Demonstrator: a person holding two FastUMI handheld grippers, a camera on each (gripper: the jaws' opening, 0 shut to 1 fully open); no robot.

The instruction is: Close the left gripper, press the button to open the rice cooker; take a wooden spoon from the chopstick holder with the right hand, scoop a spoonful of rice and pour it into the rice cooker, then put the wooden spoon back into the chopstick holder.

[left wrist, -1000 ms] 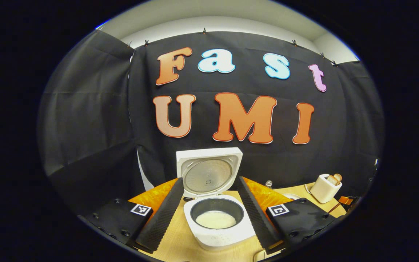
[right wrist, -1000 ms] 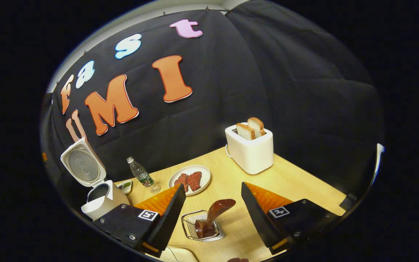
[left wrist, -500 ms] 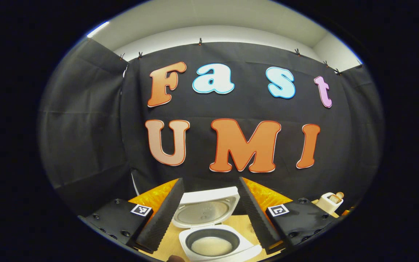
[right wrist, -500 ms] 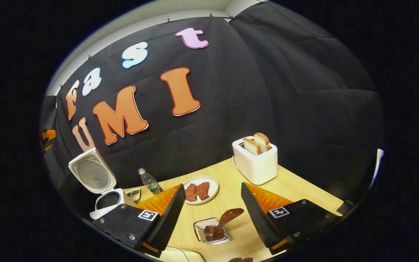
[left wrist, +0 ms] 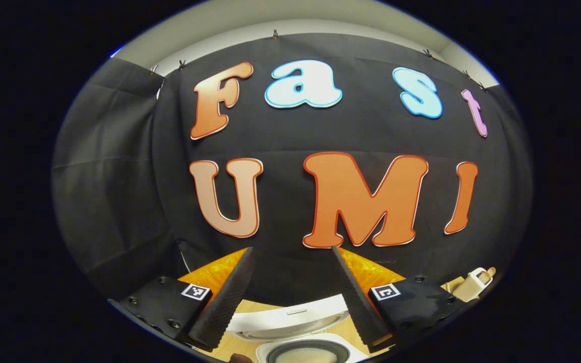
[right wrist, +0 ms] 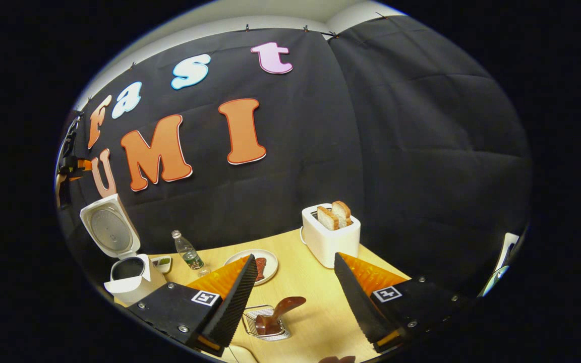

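A black cloth wall backs a pale wooden bench (right wrist: 315, 307) that carries everything in the booth. At the far left of the right gripper view the rice cooker (right wrist: 128, 280) stands with its lid (right wrist: 105, 227) tipped up and the dark inner pot exposed; in the left gripper view the same cooker sits low at the bottom edge, pot open with a pale layer inside that looks like rice. A small dish (right wrist: 161, 262) and a clear bottle (right wrist: 187, 252) stand just right of the cooker, then a plate (right wrist: 269, 262) with reddish pieces on it. In front of the plate, between the fingers of the right tool (right wrist: 293, 297), the wire chopstick holder (right wrist: 265, 322) holds the wooden spoon (right wrist: 278, 315), its bowl leaning up and to the right. Farther right is a white toaster (right wrist: 330, 242) with two slices of bread standing in it.

The left tool (left wrist: 290, 292) is held wide and grips nothing, lifted above the cooker and facing the wall. The right tool is also wide apart and empty, raised well clear of the holder.

Judging by the open lid, the rice already in the pot, and the spoon sitting in the holder with no fingers on it, the task looks finished or in its closing retreat. If so, the next move calls only for drawing both tools away without knocking the raised lid or the spoon.
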